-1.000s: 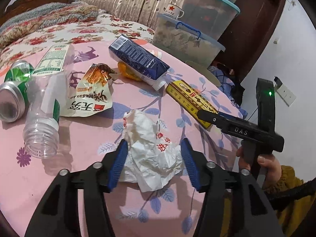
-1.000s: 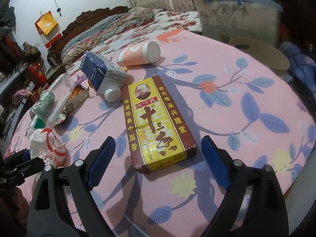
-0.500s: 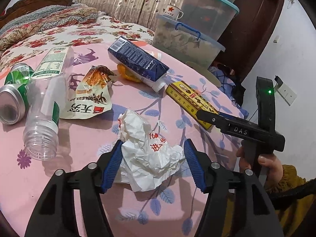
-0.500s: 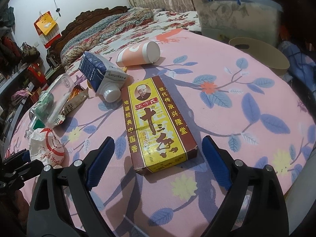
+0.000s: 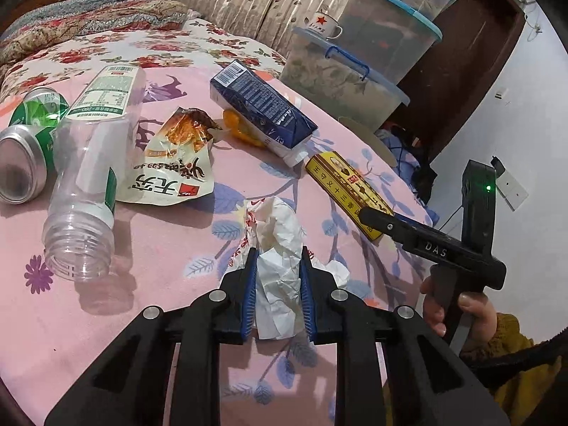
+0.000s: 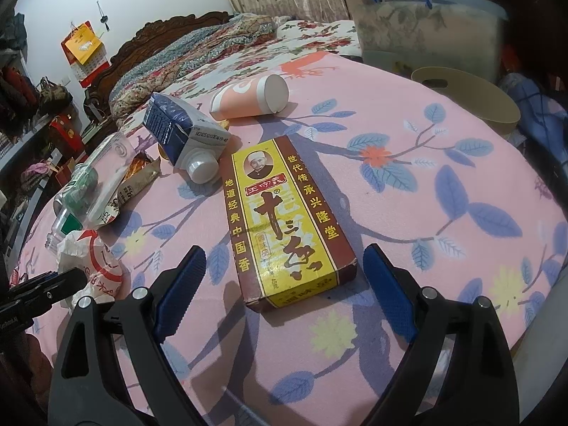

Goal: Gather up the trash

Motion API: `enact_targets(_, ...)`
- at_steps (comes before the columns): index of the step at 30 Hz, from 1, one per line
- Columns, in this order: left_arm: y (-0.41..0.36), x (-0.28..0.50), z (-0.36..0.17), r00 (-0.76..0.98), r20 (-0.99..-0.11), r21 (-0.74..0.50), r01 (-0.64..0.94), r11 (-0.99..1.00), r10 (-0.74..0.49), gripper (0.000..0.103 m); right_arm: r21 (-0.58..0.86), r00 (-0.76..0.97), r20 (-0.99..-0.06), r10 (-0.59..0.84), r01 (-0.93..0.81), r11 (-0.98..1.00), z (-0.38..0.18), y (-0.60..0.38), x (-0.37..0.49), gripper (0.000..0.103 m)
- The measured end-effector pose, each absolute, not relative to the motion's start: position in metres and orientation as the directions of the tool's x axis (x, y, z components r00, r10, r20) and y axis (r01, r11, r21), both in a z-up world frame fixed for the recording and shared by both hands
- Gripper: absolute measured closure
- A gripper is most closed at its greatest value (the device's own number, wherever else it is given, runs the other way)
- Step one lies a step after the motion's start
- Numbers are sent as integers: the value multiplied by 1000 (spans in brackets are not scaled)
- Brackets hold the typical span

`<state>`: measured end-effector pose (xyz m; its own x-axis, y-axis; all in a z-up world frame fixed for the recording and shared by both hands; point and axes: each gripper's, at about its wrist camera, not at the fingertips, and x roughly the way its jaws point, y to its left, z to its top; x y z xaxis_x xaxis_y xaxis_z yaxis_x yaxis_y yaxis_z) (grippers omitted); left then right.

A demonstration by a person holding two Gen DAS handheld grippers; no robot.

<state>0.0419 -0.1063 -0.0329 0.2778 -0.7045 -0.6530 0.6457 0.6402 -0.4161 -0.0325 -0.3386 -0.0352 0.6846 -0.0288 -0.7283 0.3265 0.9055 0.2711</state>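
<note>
My left gripper is shut on a crumpled white paper wrapper that lies on the pink floral table cloth; the wrapper also shows in the right wrist view. My right gripper is open and empty, its jaws either side of the near end of a yellow and brown spice box, just short of it. The box also shows in the left wrist view. Other trash lies on the cloth: a clear plastic bottle, green cans, a snack bag, a blue carton, a paper cup.
Stacked clear storage bins with a mug stand beyond the table. A tan waste bin sits at the table's far right edge. A bed with floral covers lies behind. The table edge drops off at the right.
My left gripper's jaws have closed from wide open onto the crumpled paper wrapper, squeezing it narrow. The right gripper has held almost still, open around the spice box's end.
</note>
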Motion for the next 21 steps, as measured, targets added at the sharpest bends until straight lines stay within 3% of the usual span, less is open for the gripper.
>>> enact_targets(9,-106,42,-32,289,-654,-408,644,647,-699,81,274,685,-728,-27,327,905,-35,-339,-33,13)
enact_targets(12,-105,41,-31,295,-654,-404,643,651,-697,74,277,687,-726,-26,326,904,-35,-338,-33,13)
enact_targets(15,-104,40,-29,308,-649,-401,639,657,-696,57,280,690,-724,-23,324,904,-35,-336,-34,13)
enact_targets(17,-102,38,-26,336,-644,-383,636,670,-687,35,283,692,-722,-20,322,903,-35,-336,-35,13)
enact_targets(21,-98,38,-24,363,-646,-371,619,692,-671,28,295,696,-718,-13,320,900,-35,-335,-37,14)
